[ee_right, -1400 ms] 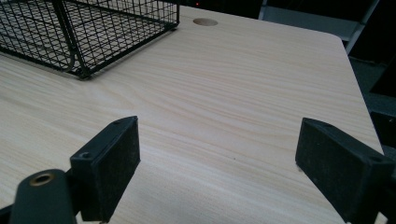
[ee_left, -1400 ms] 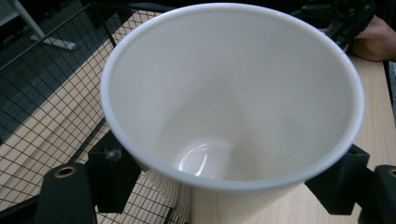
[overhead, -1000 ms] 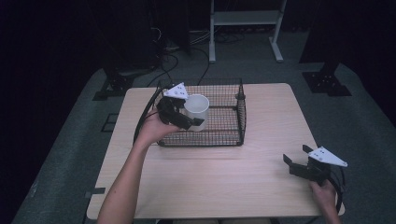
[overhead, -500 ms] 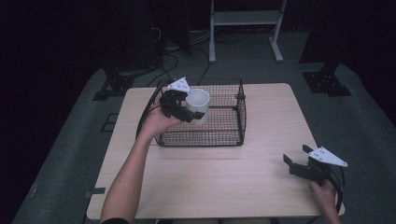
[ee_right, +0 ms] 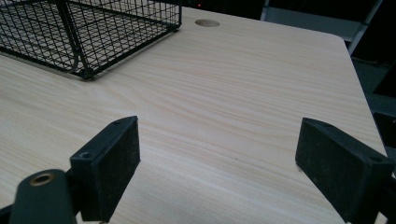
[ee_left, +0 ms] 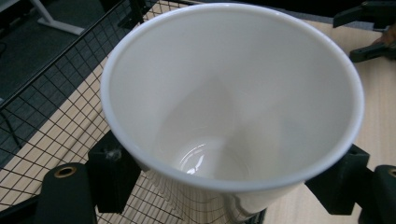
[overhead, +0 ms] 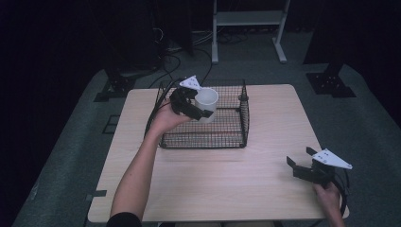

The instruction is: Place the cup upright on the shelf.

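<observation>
Transport is looking like the step in hand — the left gripper (overhead: 197,109) is clamping a white, empty, tapered cup (overhead: 206,104) above the black wire basket (overhead: 222,142). Next move probably calls for carrying it clear of the basket's rim. Right gripper (overhead: 302,166) is resting well apart from the basket, jaws spread.

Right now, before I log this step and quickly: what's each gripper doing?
Left gripper: shut on the white cup, held over the wire basket.
Right gripper: open, holding nothing, above the table.
</observation>
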Demonstrator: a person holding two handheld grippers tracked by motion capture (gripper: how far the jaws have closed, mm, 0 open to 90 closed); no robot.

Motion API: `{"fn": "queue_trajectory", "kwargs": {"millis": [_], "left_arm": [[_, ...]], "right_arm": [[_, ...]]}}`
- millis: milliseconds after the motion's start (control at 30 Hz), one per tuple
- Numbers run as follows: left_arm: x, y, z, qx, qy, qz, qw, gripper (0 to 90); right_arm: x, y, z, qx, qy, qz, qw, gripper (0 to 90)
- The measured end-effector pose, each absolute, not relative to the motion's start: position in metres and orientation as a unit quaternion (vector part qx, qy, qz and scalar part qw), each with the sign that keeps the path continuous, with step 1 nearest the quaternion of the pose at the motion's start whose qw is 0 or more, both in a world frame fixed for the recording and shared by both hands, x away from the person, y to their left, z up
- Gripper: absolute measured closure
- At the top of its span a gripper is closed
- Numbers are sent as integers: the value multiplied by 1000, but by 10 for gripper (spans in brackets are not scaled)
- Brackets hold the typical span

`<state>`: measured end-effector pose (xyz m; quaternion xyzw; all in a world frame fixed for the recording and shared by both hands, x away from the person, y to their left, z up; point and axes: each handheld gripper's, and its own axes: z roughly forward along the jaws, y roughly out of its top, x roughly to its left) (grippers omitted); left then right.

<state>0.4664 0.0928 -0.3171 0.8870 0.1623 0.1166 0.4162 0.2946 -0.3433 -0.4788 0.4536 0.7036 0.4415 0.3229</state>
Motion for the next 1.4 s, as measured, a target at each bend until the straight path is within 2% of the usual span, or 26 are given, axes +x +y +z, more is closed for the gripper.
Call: {"fn": "queue_trajectory", "kwargs": {"millis": [900,1400], "left_arm": [[500,87,-346,882,192,121,413,215],[510,84,-369,888,202,106,400,215]], "right_arm": [[295,-344,-479,453,702,446,321,131],[294,-344,-479,452,702,447,322,131]]}}
